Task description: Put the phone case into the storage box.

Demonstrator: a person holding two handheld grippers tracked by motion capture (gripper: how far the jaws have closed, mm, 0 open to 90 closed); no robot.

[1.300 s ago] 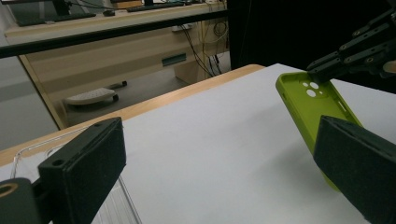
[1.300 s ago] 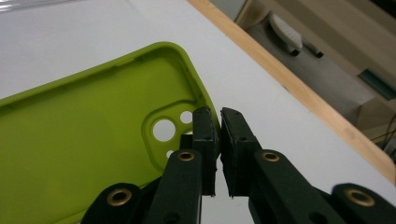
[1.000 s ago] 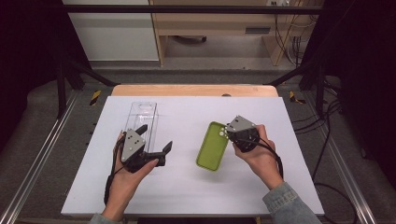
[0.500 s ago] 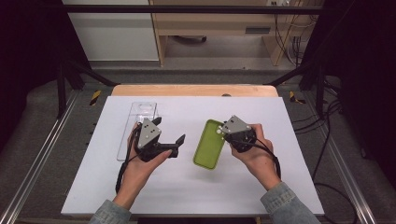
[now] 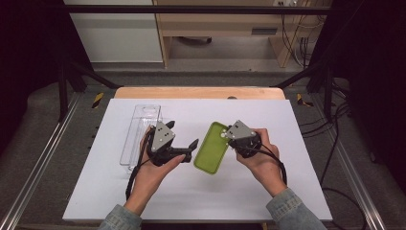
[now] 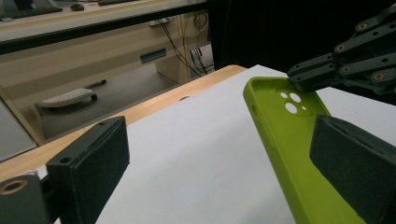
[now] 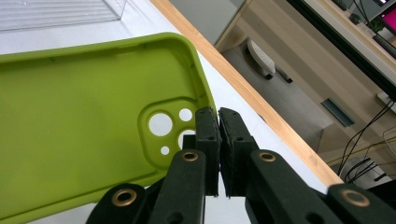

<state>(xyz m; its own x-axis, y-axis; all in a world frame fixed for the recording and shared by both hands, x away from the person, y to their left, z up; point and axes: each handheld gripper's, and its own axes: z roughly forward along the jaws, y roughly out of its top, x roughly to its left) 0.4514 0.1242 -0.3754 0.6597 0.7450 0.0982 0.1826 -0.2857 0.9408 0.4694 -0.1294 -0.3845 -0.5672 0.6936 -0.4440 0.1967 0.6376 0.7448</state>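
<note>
Green phone case [image 5: 212,147] seen mid-table on white board [image 5: 297,191], hollow side up, camera holes at far end. Right gripper [image 5: 226,135] clamped on case rim beside camera cutout; jaws pressed nearly together on thin wall in right gripper view [image 7: 218,122]. Left gripper [image 5: 188,146] held wide open, pointed at case's left long edge; case [image 6: 289,154] framed partly between its pads in left gripper view, contact not discernible. Clear plastic tray [image 5: 139,132] lying left of left hand [image 5: 151,170], partly covered by it.
</note>
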